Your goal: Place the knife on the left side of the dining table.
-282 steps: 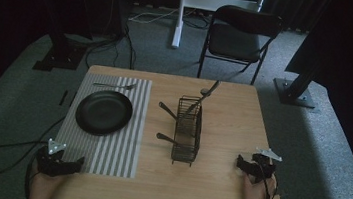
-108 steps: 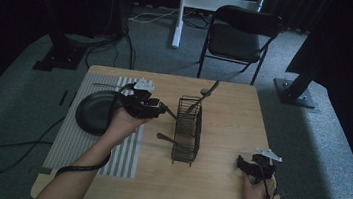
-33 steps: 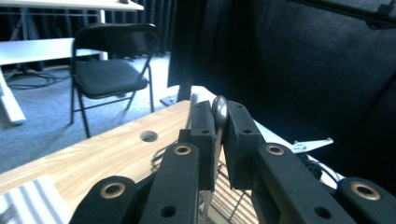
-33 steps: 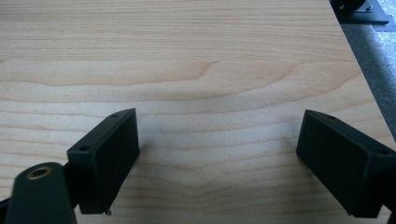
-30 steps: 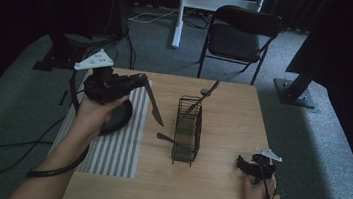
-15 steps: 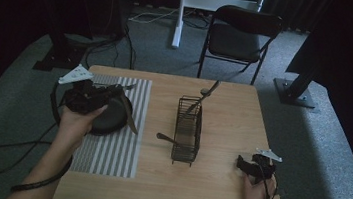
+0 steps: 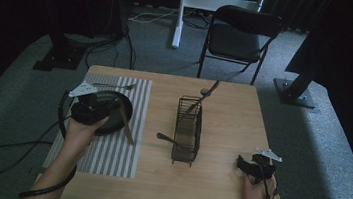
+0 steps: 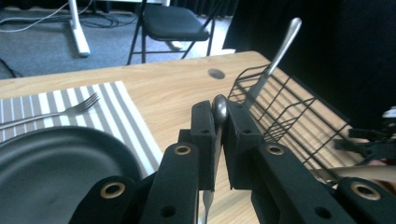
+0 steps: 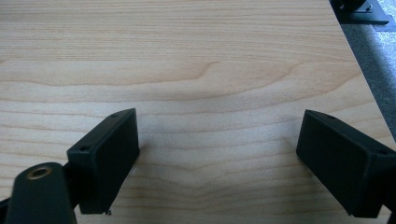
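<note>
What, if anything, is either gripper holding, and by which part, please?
The left gripper clamps a knife near its rounded handle end; the right gripper holds nothing.

Black left tool [image 8: 219, 135] with brass-ringed screw holes, black right tool [image 9: 217, 163], grey triangular plates, trailing black cables, forearms seemingly bare

colours on the table

pale wood-grain table [image 7: 219, 190] under everything. grey-and-white striped placemat [image 7: 107, 157] on the left, matte black plate [image 8: 51, 172] on it, silver fork [image 8: 70, 111] beside. black wire caddy [image 7: 187, 131], silver utensil [image 8: 280, 51] poking out. black left gripper [image 8: 219, 123] on a silver knife [image 7: 126, 124]. black right gripper [image 9: 217, 161] too.
</note>
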`<state>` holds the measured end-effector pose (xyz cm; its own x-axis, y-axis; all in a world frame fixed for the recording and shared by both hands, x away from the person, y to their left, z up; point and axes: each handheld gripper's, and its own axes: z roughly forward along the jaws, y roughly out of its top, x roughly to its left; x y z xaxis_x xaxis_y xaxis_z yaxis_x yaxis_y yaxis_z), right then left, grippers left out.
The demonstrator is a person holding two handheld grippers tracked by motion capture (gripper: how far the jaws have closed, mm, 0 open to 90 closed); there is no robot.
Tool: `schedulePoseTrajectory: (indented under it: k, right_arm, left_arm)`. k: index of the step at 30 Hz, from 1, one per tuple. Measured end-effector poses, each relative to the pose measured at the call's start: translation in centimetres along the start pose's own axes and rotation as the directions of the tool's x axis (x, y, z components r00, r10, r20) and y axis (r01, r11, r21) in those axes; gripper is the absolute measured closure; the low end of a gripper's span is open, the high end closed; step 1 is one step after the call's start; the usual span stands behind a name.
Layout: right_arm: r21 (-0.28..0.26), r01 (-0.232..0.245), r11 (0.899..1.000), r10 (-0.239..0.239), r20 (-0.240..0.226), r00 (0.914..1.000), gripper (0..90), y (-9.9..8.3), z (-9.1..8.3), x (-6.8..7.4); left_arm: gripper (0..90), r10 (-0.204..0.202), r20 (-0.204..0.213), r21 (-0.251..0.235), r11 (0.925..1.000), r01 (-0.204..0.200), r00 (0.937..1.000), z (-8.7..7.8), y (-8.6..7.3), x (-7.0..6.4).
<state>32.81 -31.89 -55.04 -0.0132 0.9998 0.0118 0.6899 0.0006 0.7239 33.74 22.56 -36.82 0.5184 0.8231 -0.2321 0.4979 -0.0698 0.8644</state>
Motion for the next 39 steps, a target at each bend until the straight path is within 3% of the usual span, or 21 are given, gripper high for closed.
schedulePoseTrajectory:
  k: [7,14,16,18,26,28,32,39]
  right_arm:
    - [-0.001,-0.004,1.000,0.004,-0.001,1.0000,12.1,0.0,0.0,0.0]
    - [0.000,-0.001,1.000,0.001,0.000,1.0000,12.1,0.0,0.0,0.0]
    - [0.000,-0.001,1.000,0.001,0.000,1.0000,12.1,0.0,0.0,0.0]
    - [0.000,-0.001,1.000,0.001,0.000,1.0000,12.1,0.0,0.0,0.0]
    - [0.000,-0.001,1.000,0.001,0.000,1.0000,12.1,0.0,0.0,0.0]
    - [0.000,-0.001,1.000,0.001,0.000,1.0000,12.1,0.0,0.0,0.0]
    - [0.000,-0.001,1.000,0.001,0.000,1.0000,12.1,0.0,0.0,0.0]
    - [0.000,-0.001,1.000,0.001,0.000,1.0000,12.1,0.0,0.0,0.0]
  left_arm:
    - [83.8,-0.021,-0.012,-0.019,0.9996,0.021,0.9997,0.2,-1.0,0.3]
    - [83.6,-0.049,-0.023,-0.020,0.9986,0.048,0.9986,-1.1,-1.8,1.1]
    - [83.4,-0.057,-0.005,-0.019,0.9982,0.057,0.9983,-2.0,-2.5,1.8]
    - [82.7,-0.071,-0.016,-0.021,0.9973,0.070,0.9974,-2.4,-2.9,2.3]
    - [80.2,-0.133,-0.032,-0.022,0.9910,0.132,0.9906,-4.0,-4.7,4.4]
    - [79.3,-0.156,-0.036,-0.018,0.9876,0.156,0.9870,-4.6,-5.7,5.5]
    - [77.8,-0.171,-0.038,-0.013,0.9853,0.170,0.9846,-5.2,-6.7,6.7]
    - [77.6,-0.238,-0.026,-0.027,0.9712,0.237,0.9710,-5.7,-8.7,8.2]
